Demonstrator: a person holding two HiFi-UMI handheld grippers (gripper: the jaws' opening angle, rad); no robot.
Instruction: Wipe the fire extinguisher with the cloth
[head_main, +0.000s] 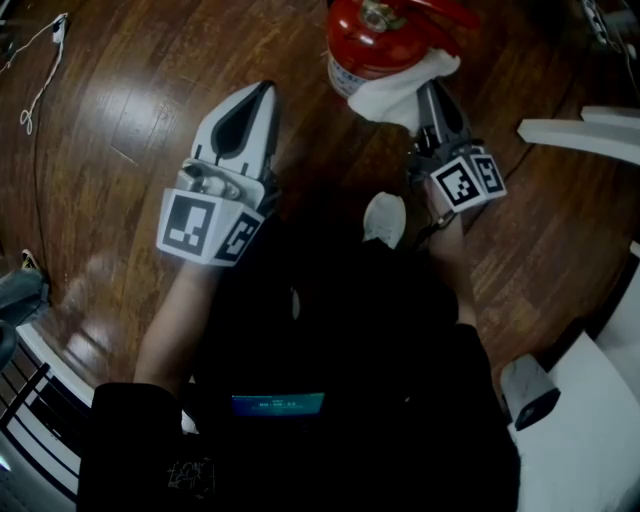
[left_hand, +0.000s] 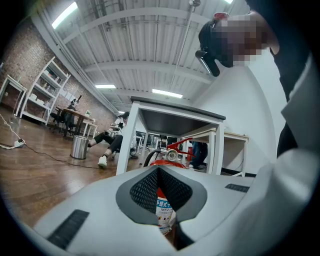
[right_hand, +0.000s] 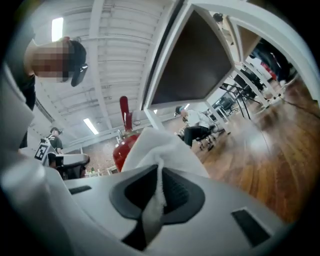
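The red fire extinguisher (head_main: 372, 42) stands on the wooden floor at the top middle of the head view. A white cloth (head_main: 398, 88) is pressed against its lower right side, and my right gripper (head_main: 432, 98) is shut on it. In the right gripper view the cloth (right_hand: 162, 150) bunches out of the closed jaws, with the extinguisher (right_hand: 124, 146) just behind it. My left gripper (head_main: 252, 100) is shut and holds nothing; it hovers left of the extinguisher, apart from it. The left gripper view shows the extinguisher (left_hand: 169, 159) past the closed jaws of the left gripper (left_hand: 159, 171).
A white table frame (head_main: 578, 134) lies at the right, close to the extinguisher; the same table (left_hand: 176, 108) stands behind the extinguisher. A white cable (head_main: 40, 72) runs over the floor at upper left. My shoe (head_main: 384, 218) is between the grippers. A metal bin (left_hand: 79, 146) stands far off.
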